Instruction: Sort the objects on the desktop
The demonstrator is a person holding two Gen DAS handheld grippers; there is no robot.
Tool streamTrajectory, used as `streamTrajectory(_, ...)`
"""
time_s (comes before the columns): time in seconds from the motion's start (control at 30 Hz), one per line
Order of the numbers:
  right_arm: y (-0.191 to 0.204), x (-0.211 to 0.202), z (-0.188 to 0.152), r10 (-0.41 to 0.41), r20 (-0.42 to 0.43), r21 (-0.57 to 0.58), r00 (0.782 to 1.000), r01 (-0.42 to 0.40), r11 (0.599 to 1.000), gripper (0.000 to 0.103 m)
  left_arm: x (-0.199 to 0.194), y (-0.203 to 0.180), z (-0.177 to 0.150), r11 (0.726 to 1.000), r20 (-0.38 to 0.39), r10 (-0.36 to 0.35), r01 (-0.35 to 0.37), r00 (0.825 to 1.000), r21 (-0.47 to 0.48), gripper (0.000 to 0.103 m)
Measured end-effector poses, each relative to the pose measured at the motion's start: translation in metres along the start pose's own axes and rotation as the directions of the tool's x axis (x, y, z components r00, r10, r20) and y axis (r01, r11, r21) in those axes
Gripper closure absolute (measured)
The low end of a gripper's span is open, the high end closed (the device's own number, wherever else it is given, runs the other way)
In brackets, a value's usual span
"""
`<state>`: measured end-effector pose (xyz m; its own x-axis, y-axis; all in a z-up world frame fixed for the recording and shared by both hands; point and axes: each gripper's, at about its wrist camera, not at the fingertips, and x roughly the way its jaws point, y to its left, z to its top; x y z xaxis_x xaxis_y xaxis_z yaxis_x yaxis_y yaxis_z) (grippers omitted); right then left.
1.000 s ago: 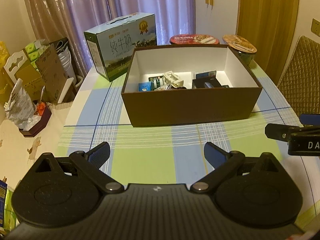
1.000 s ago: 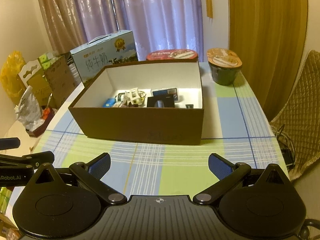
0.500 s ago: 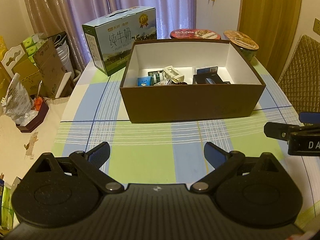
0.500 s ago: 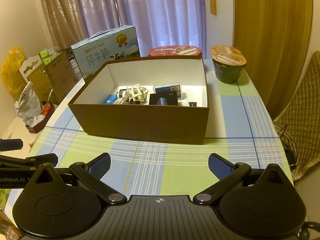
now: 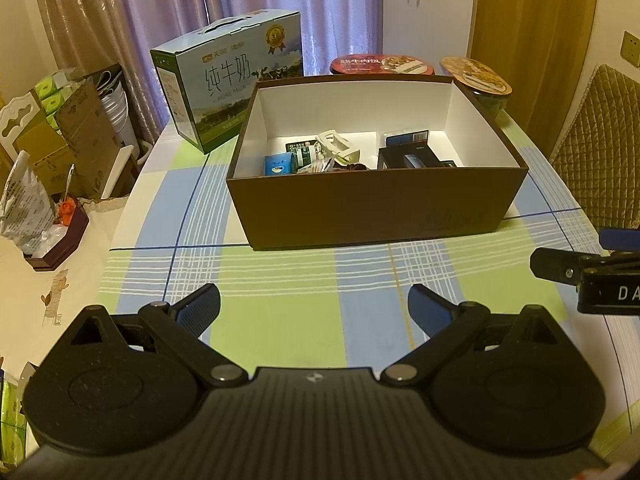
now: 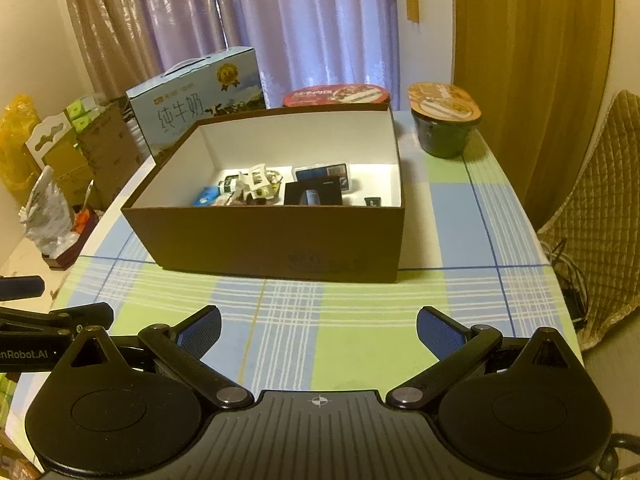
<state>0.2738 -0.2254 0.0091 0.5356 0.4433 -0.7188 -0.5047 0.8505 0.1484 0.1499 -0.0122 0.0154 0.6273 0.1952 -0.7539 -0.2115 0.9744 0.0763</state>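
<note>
**Both grippers empty, the small things already in the box**

Because the left hand-held gripper (image 5: 314, 308) and the right hand-held gripper (image 6: 318, 324) both hang released over the bare checked cloth of the bench (image 5: 280, 280), with their blue pads spread wide and nothing between them, the risks lie in the next reach, not in a grasp. The brown cardboard box (image 5: 376, 208) stands in the middle of the bench, well ahead of both tools, and the sorted things lie on its white floor: a white clip (image 5: 336, 146), a small blue packet (image 5: 278, 164), a black case (image 6: 314, 194) and some others.

If a gripper goes in low, I judge that its fingers can strike the near wall of the box and push it toward the milk carton (image 5: 232, 80) or the green noodle cup (image 6: 446, 124) behind. The two tools are also near each other at the sides, so they may collide.

The near wall hides the front part of the box floor, so more things may lie there. The small objects are heaped and dim, and several I cannot name. No loose object shows on the cloth; the bench edges are cut off.
</note>
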Motion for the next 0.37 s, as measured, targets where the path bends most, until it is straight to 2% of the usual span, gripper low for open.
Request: streamTrajectory(0.37,0.0011,0.006,0.0046,0.005,-0.006,-0.004,1.0,-0.005,1.0,0.002,0.0046,0.0027,0.0045,1.0,0.006,0.002,-0.002,1.0,-0.015,0.004)
